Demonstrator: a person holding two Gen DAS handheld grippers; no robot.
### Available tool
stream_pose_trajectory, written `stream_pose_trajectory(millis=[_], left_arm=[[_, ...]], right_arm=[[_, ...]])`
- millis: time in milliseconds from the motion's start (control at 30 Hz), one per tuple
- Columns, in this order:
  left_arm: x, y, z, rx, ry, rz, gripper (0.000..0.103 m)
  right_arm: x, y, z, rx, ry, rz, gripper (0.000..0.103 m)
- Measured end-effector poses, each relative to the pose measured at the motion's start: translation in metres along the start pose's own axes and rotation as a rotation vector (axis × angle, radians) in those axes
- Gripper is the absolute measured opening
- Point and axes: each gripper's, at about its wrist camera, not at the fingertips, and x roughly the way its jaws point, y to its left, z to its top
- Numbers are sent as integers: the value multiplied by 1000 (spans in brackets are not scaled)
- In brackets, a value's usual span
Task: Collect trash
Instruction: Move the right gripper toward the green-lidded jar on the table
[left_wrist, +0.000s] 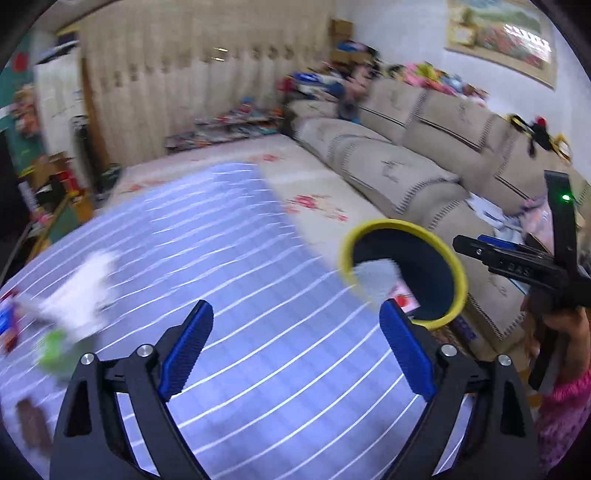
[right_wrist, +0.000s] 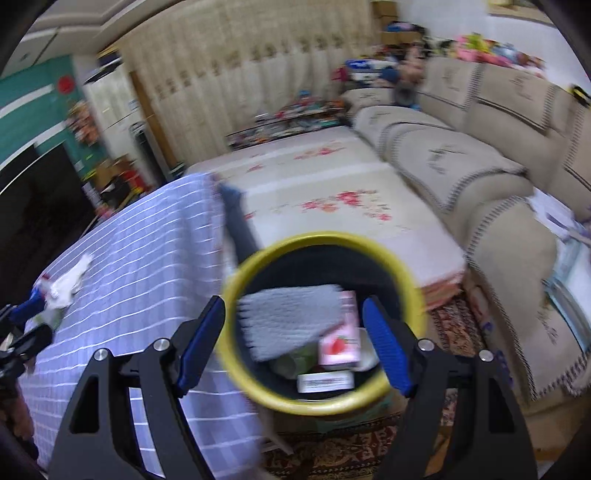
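Left wrist view: left tool (left_wrist: 295, 332) nearest the lens, blue pads spread wide, nothing between them. It hangs over the counter (left_wrist: 229, 258) with the blue checked cloth. Trash left on the counter sits at the left edge, all blurred: white crumpled paper (left_wrist: 83, 286), a green piece (left_wrist: 55, 349), a red-blue wrapper (left_wrist: 9, 325), something brown (left_wrist: 31, 421). The yellow-rimmed bin (left_wrist: 404, 273) stands off the counter's right edge, a grey cloth (left_wrist: 376, 277) poking up inside. The right tool (left_wrist: 517, 258) shows at far right, side on, held by a hand (left_wrist: 569, 325).

Right wrist view: right tool (right_wrist: 295, 343) nearest, pads apart, empty, hovering right above the bin (right_wrist: 321, 402). Inside it: grey cloth (right_wrist: 291, 317), a pink carton (right_wrist: 341, 341), a white box (right_wrist: 325, 382), something pale green below. The white paper (right_wrist: 70, 282) lies on the counter (right_wrist: 147, 258) far left, well apart from the bin.

Step, as I judge it: drop looks done, go back for the next piece. Do it well: swing the left tool to the white paper, pads kept wide, come down steeply, pinch the bulk of the crumple without catching the cloth. Carry it fully over the rim before letting go.
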Motion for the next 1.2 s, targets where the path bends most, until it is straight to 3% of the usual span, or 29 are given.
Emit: stream_pose_trajectory(millis=[367, 500, 633, 733, 867, 1200], left_arm=[[-134, 171, -105, -320, -24, 334, 91], [-162, 207, -140, -399, -24, 402, 91], [-173, 224, -154, -448, -30, 427, 91], [-183, 234, -164, -458, -42, 421, 91], [-191, 242, -172, -452, -53, 414, 91], [-197, 251, -181, -462, -64, 371, 91]], right_arm=[[37, 205, -13, -330, 99, 290, 73], [44, 283, -29, -385, 137, 410, 73], [46, 352, -51, -395, 152, 479, 73], [56, 391, -66, -388, 168, 473, 73], [72, 420, -80, -361, 185, 402, 74], [100, 437, -75, -330, 168, 235, 80]])
